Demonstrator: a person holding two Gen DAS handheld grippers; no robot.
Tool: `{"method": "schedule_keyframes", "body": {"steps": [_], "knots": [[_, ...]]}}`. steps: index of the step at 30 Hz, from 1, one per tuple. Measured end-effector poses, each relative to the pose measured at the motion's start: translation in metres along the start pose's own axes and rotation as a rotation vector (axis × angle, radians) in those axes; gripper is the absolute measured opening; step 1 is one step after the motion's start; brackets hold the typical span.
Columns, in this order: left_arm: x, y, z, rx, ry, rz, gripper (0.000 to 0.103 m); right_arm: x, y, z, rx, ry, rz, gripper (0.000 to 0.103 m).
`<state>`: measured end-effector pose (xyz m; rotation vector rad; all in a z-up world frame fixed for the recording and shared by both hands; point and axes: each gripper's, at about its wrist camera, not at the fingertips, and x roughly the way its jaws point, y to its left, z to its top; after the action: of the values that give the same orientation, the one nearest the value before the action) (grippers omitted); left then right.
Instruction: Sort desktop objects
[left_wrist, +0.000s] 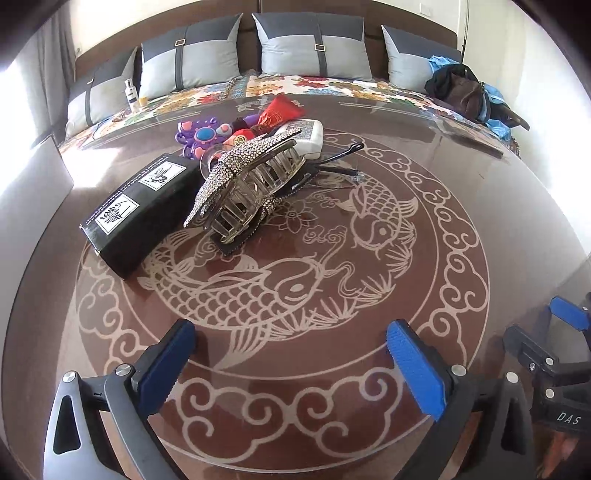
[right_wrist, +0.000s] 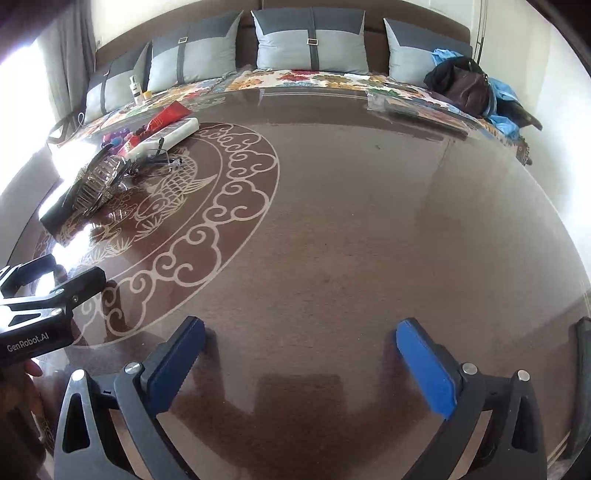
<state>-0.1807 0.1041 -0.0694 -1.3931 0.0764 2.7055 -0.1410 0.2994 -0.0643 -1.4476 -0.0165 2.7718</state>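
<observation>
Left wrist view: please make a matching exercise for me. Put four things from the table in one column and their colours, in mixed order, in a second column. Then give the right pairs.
Things:
1. box
2. hair clip
3. toy
4. claw pads

Colours:
A. purple
B. blue
C. black with white labels
D. silver, sparkling

Right pairs: 1-C, 2-D, 3-A, 4-B

The box lies at the left of the pile, the hair clip right beside it, and the toy behind them, toward the sofa. The pads belong to the left claw, which is open and holds nothing.
</observation>
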Motion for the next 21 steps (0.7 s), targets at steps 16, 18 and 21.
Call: {"method": "schedule_keyframes", "body": {"steps": [16,18,21], "knots": [[-0.0001,0.0003,0.0003,0.000,0.000,0.000,0.103,-0.0001,0.0009,-0.0005,0.007,-0.010,-0.006,0.103],[-0.0002,0.0003,0.0001,0.000,0.000,0.000,0.103,-0.0002,0.0008,-0.0005,0.007,-0.010,-0.006,0.103],[-0.0003,0.0004,0.0000,0.000,0.000,0.000,0.103,-0.0001,0.0009,-0.0005,0.007,-0.010,-0.006,0.103]]}}
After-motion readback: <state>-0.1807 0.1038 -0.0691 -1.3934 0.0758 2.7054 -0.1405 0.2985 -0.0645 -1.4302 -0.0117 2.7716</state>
